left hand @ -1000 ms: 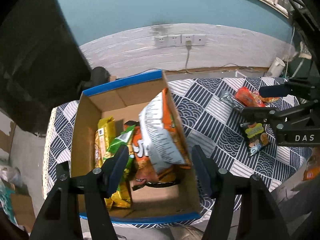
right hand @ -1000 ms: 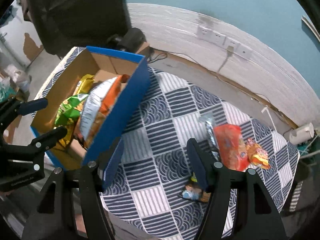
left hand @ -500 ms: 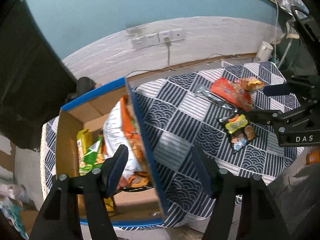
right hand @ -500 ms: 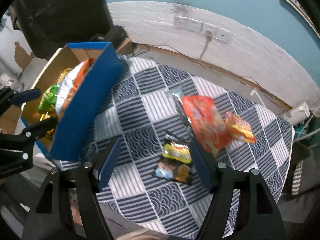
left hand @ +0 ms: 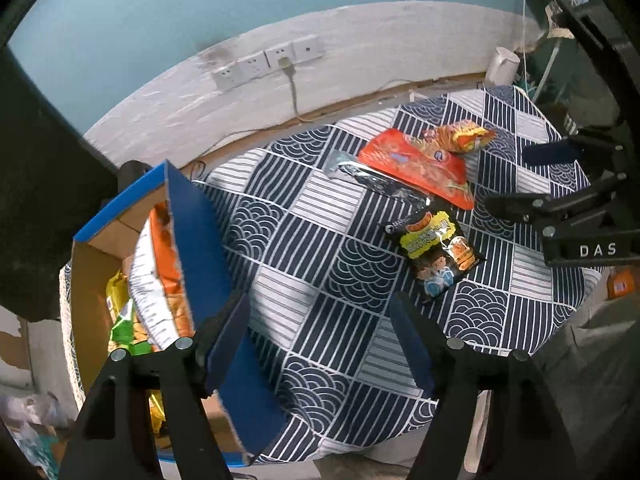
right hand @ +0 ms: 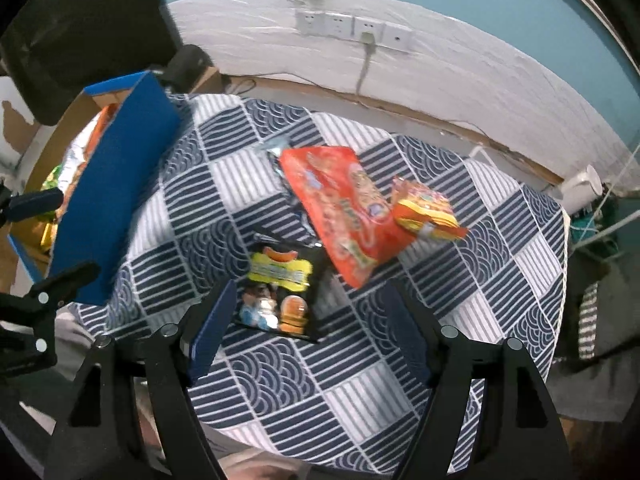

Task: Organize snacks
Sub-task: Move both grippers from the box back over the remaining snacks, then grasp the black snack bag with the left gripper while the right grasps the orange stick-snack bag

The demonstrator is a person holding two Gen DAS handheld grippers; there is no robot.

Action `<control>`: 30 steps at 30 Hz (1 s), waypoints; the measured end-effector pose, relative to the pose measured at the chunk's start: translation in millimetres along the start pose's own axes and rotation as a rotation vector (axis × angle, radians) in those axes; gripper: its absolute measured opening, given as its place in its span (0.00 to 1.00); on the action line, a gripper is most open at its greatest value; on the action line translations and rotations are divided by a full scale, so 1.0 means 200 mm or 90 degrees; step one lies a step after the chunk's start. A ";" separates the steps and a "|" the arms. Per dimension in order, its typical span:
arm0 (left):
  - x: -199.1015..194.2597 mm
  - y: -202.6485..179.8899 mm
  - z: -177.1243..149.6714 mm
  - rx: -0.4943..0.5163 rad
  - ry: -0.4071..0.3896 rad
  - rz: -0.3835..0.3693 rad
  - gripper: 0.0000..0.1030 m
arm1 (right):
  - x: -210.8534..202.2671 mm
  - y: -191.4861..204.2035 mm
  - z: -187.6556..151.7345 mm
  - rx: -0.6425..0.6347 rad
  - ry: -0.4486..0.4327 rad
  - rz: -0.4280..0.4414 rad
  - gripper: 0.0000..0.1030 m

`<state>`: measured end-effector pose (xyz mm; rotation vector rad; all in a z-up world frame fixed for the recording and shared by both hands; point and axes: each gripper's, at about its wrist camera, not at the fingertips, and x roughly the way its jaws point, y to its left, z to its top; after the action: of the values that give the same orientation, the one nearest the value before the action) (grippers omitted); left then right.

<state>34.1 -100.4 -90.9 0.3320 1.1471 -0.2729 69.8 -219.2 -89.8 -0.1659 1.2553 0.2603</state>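
The right gripper [right hand: 308, 328] hung over the table with its jaws apart; they had just been widening, gripping nothing. A black snack packet [right hand: 280, 296] lay on the patterned tablecloth [right hand: 400, 400] below, between the finger lines. Just beyond it lay a large orange-red bag [right hand: 344, 208], a small orange packet [right hand: 424, 208] resting at its right edge, and a silver wrapper [right hand: 276, 152] under its far corner. The left gripper [left hand: 320, 340] also stood apart and empty, having just been widening, above bare cloth. At the table's left edge sat a blue cardboard box [left hand: 200, 248] holding a white-and-orange bag [left hand: 156, 280] and green and yellow packets [left hand: 120, 320].
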 end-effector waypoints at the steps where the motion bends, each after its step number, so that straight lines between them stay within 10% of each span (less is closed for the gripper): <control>1: 0.01 -0.02 0.02 0.006 0.002 -0.001 0.72 | 0.01 -0.01 0.01 0.001 0.004 -0.003 0.73; 30: 0.40 -0.04 0.44 -0.044 0.035 -0.038 0.72 | 0.49 -0.51 0.40 0.076 0.104 -0.024 0.74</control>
<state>137.2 -145.4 -133.2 0.2456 1.2190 -0.2776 200.9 -286.2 -159.6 -0.1092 1.4240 0.1414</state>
